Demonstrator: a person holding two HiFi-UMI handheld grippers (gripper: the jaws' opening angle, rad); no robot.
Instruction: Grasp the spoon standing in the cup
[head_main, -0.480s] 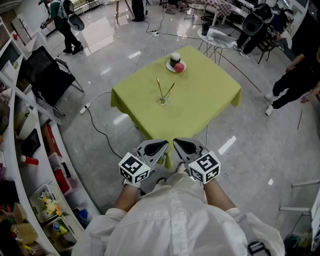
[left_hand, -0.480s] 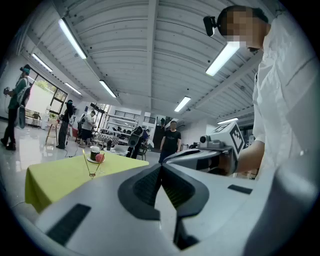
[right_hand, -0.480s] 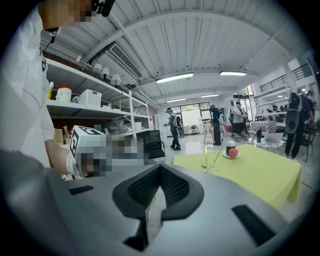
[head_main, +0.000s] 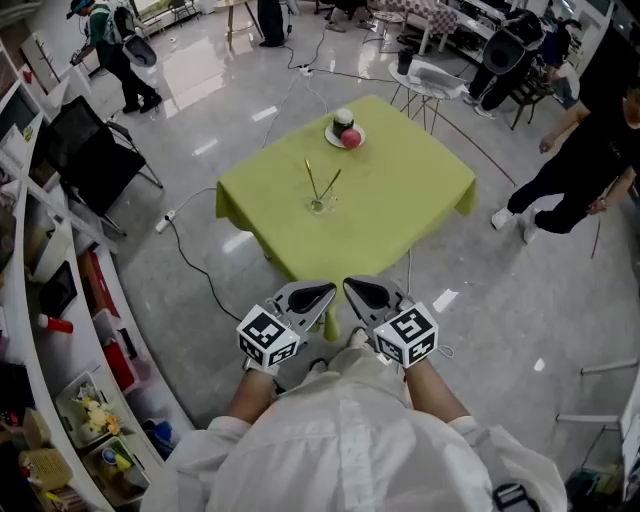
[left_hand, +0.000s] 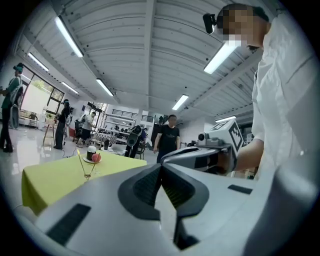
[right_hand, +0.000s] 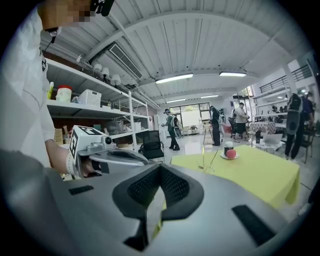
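Observation:
A clear glass cup (head_main: 318, 205) stands mid-table on the yellow-green cloth (head_main: 400, 200). A thin gold spoon (head_main: 310, 178) and a second gold utensil (head_main: 331, 183) lean in it. Both grippers are held close to my body, short of the table's near corner. My left gripper (head_main: 326, 293) and my right gripper (head_main: 351, 289) are shut and empty, tips side by side. In the left gripper view the jaws (left_hand: 161, 166) meet and the cup (left_hand: 88, 174) is far off at the left. In the right gripper view the jaws (right_hand: 159, 168) meet and the cup (right_hand: 206, 168) lies ahead.
A plate (head_main: 345, 137) with a dark cake and a red ball sits at the table's far corner. Shelves (head_main: 60, 300) line the left, with a black chair (head_main: 95, 160) nearby. A cable (head_main: 190, 255) trails on the floor. A person in black (head_main: 580, 160) walks at the right.
Both grippers stay where they were, shut. The table sits slightly higher and further left in the head view. The person in black at the right has stepped leftward.

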